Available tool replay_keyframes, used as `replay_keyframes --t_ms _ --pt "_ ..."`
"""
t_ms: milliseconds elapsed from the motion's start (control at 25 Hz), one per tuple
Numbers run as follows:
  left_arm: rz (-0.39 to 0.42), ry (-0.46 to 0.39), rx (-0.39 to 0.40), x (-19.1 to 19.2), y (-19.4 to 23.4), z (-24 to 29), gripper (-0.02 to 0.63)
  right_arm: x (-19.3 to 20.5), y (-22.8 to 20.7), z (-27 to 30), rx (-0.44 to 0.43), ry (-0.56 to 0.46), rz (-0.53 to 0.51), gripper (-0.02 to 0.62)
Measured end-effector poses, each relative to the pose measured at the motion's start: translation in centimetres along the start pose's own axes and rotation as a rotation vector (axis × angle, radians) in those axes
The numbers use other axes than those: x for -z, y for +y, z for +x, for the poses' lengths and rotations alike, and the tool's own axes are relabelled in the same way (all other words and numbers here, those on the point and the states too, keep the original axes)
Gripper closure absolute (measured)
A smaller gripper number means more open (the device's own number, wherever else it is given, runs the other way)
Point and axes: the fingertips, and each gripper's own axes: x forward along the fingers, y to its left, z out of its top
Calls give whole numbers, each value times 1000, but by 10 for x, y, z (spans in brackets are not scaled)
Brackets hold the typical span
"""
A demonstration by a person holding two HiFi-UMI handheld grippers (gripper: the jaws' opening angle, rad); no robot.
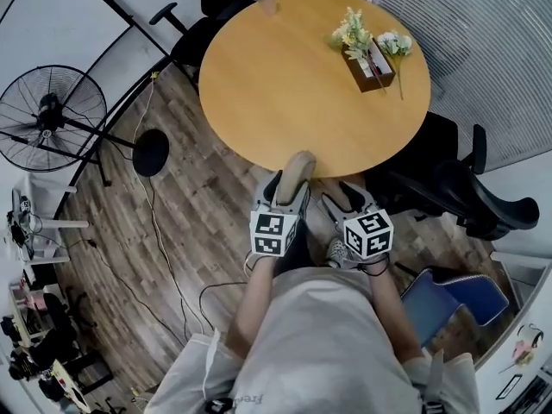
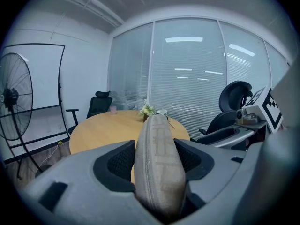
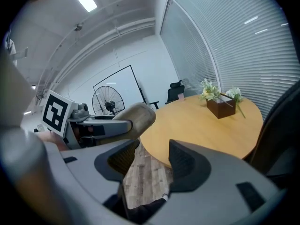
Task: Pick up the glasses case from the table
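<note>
nearest the person, the left claw (image 1: 291, 193) is clamped on the taupe fabric zip-up glasses case (image 2: 157, 163), its two dark padded jaws pressing the case's flat sides with the zip seam facing up. the grip sits at the case's near end, so most of the rounded body pokes forward past the jaw tips. the right claw (image 3: 152, 161) hangs just beside it, jaws set wide with only wood-plank floor showing between them. in the right gripper view the case hangs in the air off the edge of the round light-wood desk (image 1: 285, 84), apart from its top, so the pick-up looks essentially done. to do this step well, i would hold the squeeze even and the case level: with so much of it overhanging the jaws, a loose grip could let it pivot or slide out, and the free claw is close enough to steady the far tip if needed. further off, on the desk, stands a brown box of pale flowers (image 1: 373, 65), well apart from the case, and a small pink cup (image 1: 268, 5) sits at the far rim. beyond are black office chairs (image 1: 448, 184) and a black standing fan (image 1: 47, 110).
</note>
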Motion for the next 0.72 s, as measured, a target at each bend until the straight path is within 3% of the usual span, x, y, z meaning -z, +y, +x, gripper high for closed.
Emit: replay_keyframes --t_ms 520,720 --pt "-1 -21 -53 16 -18 -31 350 16 14 -26 -18 -6 -20 376" --pt "-9 -25 -46 23 -24 -38 350 22 20 -32 -21 -7 -54 425"
